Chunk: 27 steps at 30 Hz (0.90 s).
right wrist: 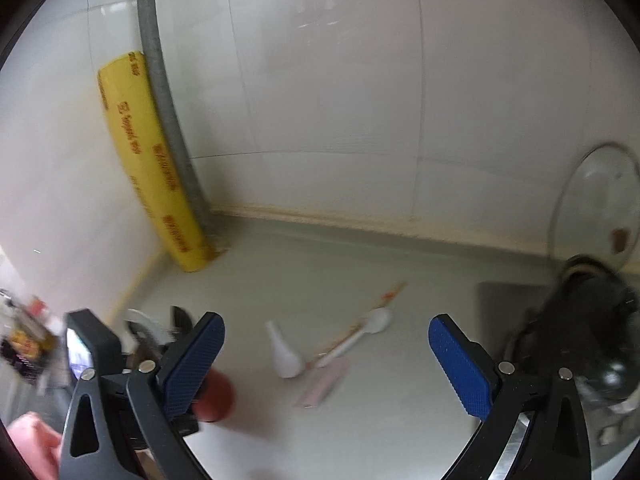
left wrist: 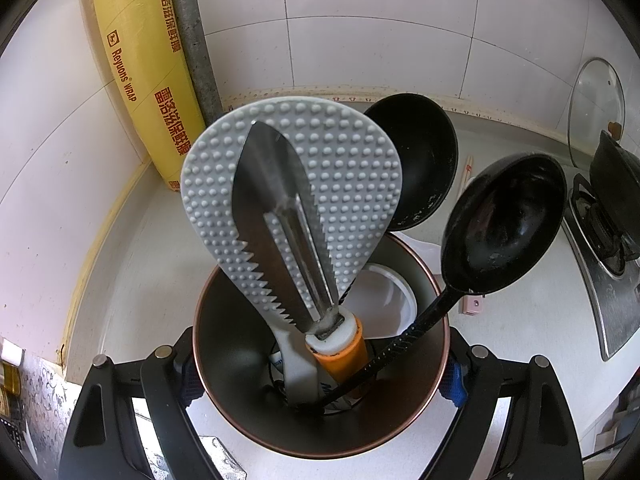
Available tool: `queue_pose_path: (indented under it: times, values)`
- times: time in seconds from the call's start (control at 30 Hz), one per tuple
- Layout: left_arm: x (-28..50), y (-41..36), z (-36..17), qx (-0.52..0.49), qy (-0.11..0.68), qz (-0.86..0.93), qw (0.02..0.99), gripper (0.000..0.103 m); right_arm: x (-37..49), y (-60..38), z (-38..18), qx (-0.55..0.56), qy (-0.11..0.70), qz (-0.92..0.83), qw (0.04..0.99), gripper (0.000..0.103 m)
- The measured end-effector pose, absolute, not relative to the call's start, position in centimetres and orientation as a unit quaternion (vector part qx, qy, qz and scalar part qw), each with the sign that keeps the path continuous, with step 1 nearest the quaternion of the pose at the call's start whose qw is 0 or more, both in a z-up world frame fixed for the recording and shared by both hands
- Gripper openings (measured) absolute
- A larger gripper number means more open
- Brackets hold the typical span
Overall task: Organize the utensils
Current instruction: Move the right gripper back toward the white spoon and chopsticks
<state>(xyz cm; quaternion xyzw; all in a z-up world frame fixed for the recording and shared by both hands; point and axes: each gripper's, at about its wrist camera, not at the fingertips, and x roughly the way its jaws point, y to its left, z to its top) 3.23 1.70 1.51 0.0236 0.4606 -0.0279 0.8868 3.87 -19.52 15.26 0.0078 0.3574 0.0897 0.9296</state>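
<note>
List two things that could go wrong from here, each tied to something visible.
1. The holder cup clamped by the left tongs looks top-heavy: two black ladles lean over its rim and could tip it.
2. The white spoon lies on the chopsticks; the open right tongs may grab both.

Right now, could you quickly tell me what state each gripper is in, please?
Left gripper: closed on the utensil cup, gripping its sides.
Right gripper: open, holding nothing.
</note>
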Motion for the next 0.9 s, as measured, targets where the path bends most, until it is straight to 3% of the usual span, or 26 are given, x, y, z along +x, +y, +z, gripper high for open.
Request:
queue_pose_path:
  times: [0.53,0.9]
  values:
    - [3.3,1.7,1.6,0.018,0.461,-0.017,0.887,0.089,2.5,-20.1,14.3,-0.036,0.328,-0.022,0.944,0.103]
    - [3.3,1.8,1.6,0.017,0.460,-0.017,0.887,0.089,3.8,-19.7,11.0,-0.038,0.389,0.006,0.921,0.103]
